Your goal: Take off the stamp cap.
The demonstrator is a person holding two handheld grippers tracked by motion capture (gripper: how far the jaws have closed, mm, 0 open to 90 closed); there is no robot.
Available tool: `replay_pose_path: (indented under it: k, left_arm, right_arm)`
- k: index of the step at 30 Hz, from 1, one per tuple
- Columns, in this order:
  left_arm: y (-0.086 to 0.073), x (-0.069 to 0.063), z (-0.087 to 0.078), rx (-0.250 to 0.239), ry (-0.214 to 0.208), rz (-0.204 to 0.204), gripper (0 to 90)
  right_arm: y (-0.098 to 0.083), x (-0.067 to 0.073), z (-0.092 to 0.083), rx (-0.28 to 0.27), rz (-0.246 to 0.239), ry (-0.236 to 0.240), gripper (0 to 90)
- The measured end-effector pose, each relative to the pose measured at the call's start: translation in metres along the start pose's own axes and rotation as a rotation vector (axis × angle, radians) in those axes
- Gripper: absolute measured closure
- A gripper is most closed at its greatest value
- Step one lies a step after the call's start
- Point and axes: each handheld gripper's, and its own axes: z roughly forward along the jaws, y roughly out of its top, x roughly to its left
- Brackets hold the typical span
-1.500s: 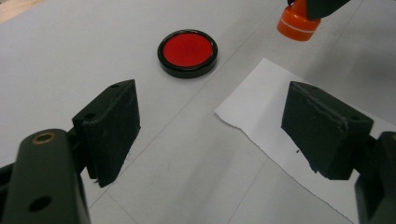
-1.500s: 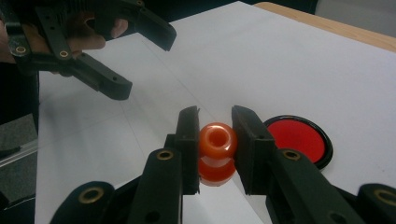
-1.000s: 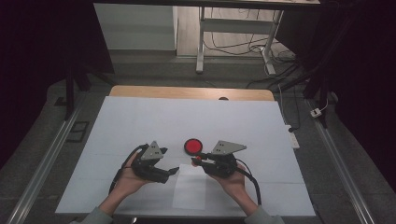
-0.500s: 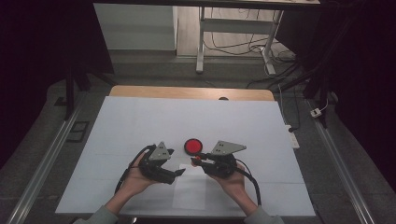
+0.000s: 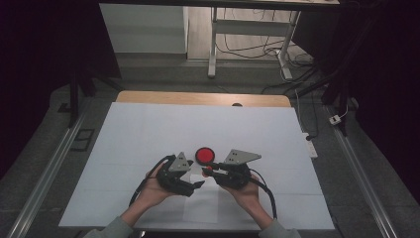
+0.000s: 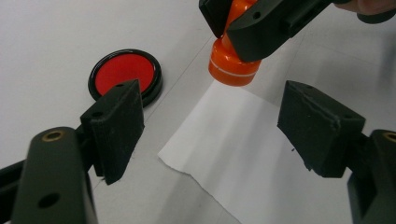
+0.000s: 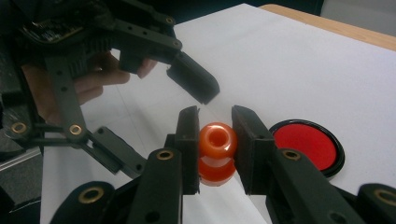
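Orange stamp (image 7: 215, 151), glossy, pale ring round base, clamped between black jaws of right gripper (image 7: 215, 140). Ink pad (image 6: 125, 73): red centre, black rim. Left gripper (image 6: 224, 126) black, brass-coloured pins. Paper sheet (image 6: 243, 154) white on pale grey-white table cover (image 5: 148, 129). Grey triangular plates atop both grippers. Tan wooden table edge (image 5: 148, 97) at far side.

left tongs (image 5: 197, 184): jaws apart, just been closing, nothing between | right tongs (image 5: 207, 171): clamped shut
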Motion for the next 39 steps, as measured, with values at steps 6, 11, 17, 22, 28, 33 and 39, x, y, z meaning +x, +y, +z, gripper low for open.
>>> replay_pose_path:
  k: [6, 11, 17, 22, 28, 33, 39]
  left_arm:
    - [0.003, -0.002, 0.006, 0.007, 0.000, 0.009, 24.9]
    - [0.005, -0.003, 0.009, 0.002, 0.004, 0.007, 27.5]
    - [0.006, -0.005, 0.013, -0.004, 0.011, 0.011, 29.9]
    - [0.007, -0.006, 0.015, -0.005, 0.009, 0.027, 33.4]
    - [0.008, -0.008, 0.018, -0.006, 0.010, 0.040, 36.8]
    - [0.009, -0.009, 0.021, -0.009, 0.013, 0.045, 39.2]
    - [0.009, -0.011, 0.023, -0.012, 0.022, 0.069, 44.2]
  right_arm:
    - [0.001, 0.000, -0.001, -0.011, 0.009, 0.008, 71.5]
    - [0.001, 0.000, -0.001, -0.008, 0.005, 0.009, 71.5]
    - [0.001, 0.000, -0.001, -0.009, 0.004, 0.008, 71.5]
    - [0.001, 0.000, -0.001, -0.011, 0.005, 0.006, 71.5]
    - [0.001, 0.000, -0.001, -0.011, 0.003, 0.005, 71.5]
    - [0.000, 0.000, -0.001, -0.010, 0.005, 0.006, 71.4]
    - [0.000, 0.000, 0.000, -0.011, 0.003, 0.005, 71.4]
